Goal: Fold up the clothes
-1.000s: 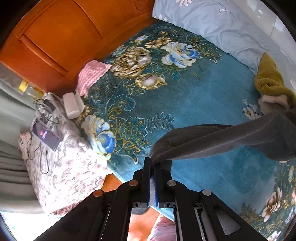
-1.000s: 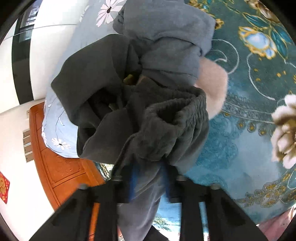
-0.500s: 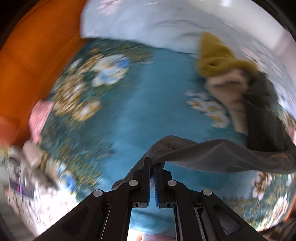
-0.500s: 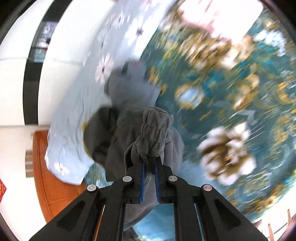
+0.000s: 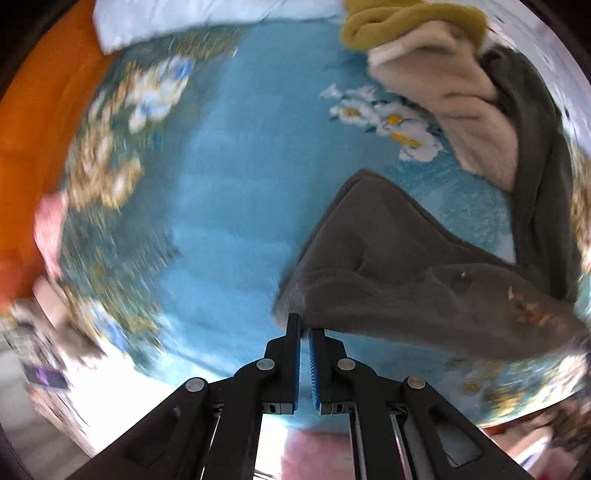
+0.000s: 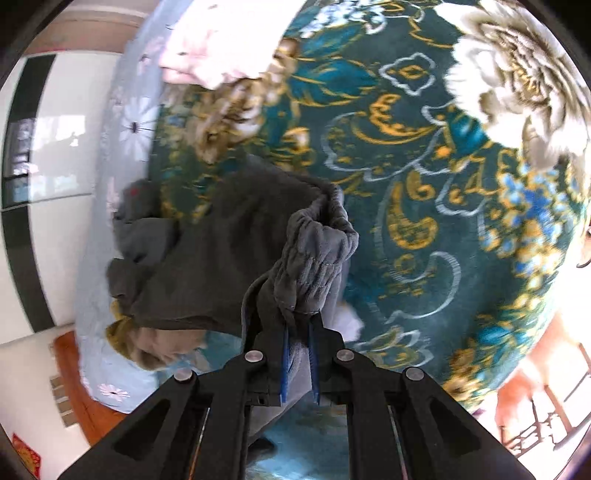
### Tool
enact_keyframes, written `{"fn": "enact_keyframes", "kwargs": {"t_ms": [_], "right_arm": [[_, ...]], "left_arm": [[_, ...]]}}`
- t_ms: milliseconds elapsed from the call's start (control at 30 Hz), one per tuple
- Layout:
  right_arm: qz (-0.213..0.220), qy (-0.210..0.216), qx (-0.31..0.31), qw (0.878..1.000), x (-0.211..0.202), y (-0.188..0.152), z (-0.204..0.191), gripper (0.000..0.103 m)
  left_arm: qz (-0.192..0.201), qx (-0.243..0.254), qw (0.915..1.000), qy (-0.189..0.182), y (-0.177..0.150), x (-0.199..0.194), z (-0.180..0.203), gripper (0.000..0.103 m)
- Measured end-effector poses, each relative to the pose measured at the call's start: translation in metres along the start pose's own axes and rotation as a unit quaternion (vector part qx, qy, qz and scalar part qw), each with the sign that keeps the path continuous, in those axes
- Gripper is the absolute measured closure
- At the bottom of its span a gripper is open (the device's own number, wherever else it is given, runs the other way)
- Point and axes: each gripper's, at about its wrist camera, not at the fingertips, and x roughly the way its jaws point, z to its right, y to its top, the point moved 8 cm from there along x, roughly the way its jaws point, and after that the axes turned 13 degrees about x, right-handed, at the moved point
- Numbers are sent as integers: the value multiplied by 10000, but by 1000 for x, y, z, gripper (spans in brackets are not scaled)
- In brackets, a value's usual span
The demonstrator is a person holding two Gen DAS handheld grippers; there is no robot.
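A pair of dark grey fleece trousers [image 5: 399, 273] stretches across the blue floral bedspread [image 5: 236, 192]. My left gripper [image 5: 303, 325] is shut on the hem end of one trouser leg, which spreads away to the right. My right gripper [image 6: 300, 321] is shut on the gathered elastic waistband [image 6: 314, 254] of the same trousers [image 6: 221, 258]; the rest of the cloth hangs to the left of it. The view from the left wrist is blurred at its left side.
A heap of other clothes lies at the far side: an olive green piece [image 5: 406, 22], a cream fleece piece [image 5: 458, 99] and a grey garment [image 6: 144, 236]. A pale blue flowered quilt [image 6: 125, 122] and a pink cloth [image 6: 218, 48] lie along the bedspread's edge. An orange wooden headboard [image 5: 26, 122] is at the left.
Both grippers have swung over the bed with the trousers in them. The trousers have come off the clothes heap and now hang spread out over the bedspread.
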Motion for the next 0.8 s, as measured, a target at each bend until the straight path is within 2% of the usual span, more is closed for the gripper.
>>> {"fn": "enact_keyframes", "kwargs": {"t_ms": [33,100,133,267,333,400,433,500,567,600,667,800], "right_arm": [[10,-76,-35,10000,1,5,3,94],[27,-240,-29,9997,0,15,8,94],[36,-325,-12,9995,-1,20,11,94],[33,-688,-131,9975,4,38,11,94],[-7,-877,-273,9958,9,44,7,94],[-75,-1136,-549,9920,16,45,2,94],[-102,-1242,-659,9900,19,44,-1,94],[-137,-1372,-770,9875,21,41,-3,94],[-152,-1483,-881,9849,22,38,-8,94],[-156,-1536,-937,9836,22,36,-10,94],[-138,-1557,-1041,9822,18,33,-17,94],[-26,-1499,-1090,9827,3,25,-27,94]], "left_arm": [[-59,-199,9997,-141,-5,1,0,90],[-42,-563,9976,-408,-11,1,0,66],[-6,-776,9957,-505,-16,0,-3,62],[83,-1690,9830,-709,-40,-2,-24,58],[71,-2327,9688,-847,-61,2,-38,57],[39,-2950,9493,-1084,-80,10,-49,56],[14,-3348,9337,-1270,-92,16,-53,56],[-26,-4086,8975,-1661,-113,29,-58,56],[-35,-4754,8534,-2139,-128,43,-60,55],[-22,-4991,8348,-2325,-131,49,-60,55],[-4,-5320,8054,-2613,-132,61,-58,55],[-79,-5485,7896,-2750,-111,84,-55,54]]}}
